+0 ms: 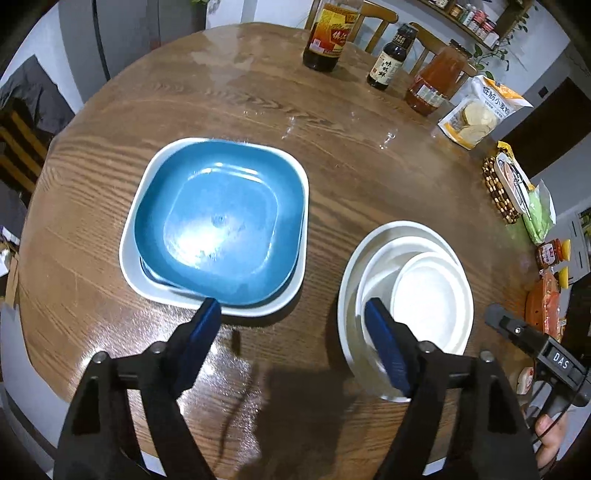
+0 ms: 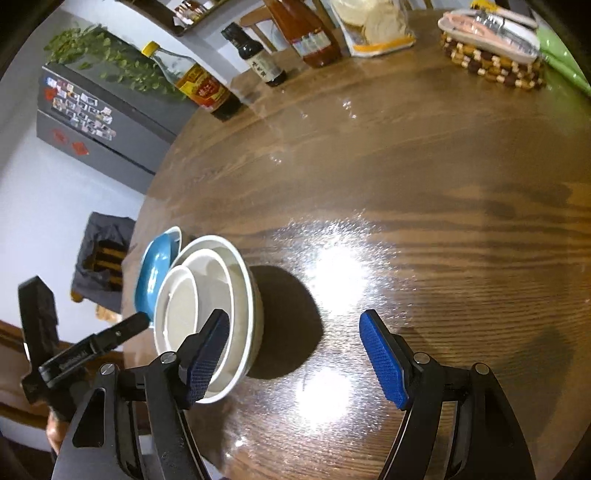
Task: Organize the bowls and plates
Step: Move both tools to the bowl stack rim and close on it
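Note:
A blue square plate (image 1: 221, 225) lies stacked on a white square plate (image 1: 133, 266) on the round wooden table. To their right stand nested white bowls (image 1: 428, 291), small inside larger. My left gripper (image 1: 291, 310) hangs open above the bare table between the two stacks, with nothing between its blue pads (image 1: 207, 314). In the right wrist view the white bowls (image 2: 207, 295) sit at the left with the blue plate (image 2: 155, 269) behind them. My right gripper (image 2: 291, 332) stands open just right of the bowls, its left pad (image 2: 210, 347) in front of the bowl rim, holding nothing.
Sauce bottles (image 1: 328, 33), an orange bottle (image 1: 436, 81) and a snack bag (image 1: 480, 110) line the far table edge. A beaded trivet with a tin (image 1: 506, 184), a green bag (image 1: 539, 214) and small jars sit at the right. Chairs stand behind the table.

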The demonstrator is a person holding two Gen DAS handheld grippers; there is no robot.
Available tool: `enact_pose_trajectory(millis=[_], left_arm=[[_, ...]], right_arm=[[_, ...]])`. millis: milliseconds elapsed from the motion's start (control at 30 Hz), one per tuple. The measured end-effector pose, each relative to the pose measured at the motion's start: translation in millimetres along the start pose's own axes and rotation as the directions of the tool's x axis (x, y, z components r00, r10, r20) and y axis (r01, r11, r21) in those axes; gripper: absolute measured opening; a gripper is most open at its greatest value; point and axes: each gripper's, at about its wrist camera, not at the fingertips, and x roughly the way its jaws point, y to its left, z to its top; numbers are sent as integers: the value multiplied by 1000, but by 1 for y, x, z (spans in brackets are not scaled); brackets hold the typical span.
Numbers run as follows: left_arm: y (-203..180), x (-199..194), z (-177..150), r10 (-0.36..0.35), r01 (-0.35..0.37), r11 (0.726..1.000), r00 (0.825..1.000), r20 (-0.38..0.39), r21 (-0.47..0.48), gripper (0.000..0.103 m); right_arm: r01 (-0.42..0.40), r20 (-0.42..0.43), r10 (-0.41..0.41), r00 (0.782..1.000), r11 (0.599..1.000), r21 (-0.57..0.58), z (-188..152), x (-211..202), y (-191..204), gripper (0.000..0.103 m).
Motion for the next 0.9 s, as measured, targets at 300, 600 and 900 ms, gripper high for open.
enact_pose_trajectory(millis=[300,600,900], left_arm=[[5,2,-7,-16,14,998,999,-28,-65,75],[8,9,-9,-16,10,994,998,-56,-111,74],[2,17,-11,48,-52,996,997,-56,-74,72]], right_arm=[[-4,-37,3,999,1000,-29,2,10,-2,67],[15,-48,-19,999,997,-71,7,10,3,66],[46,-96,-57,994,992,-116,16,21,10,66]])
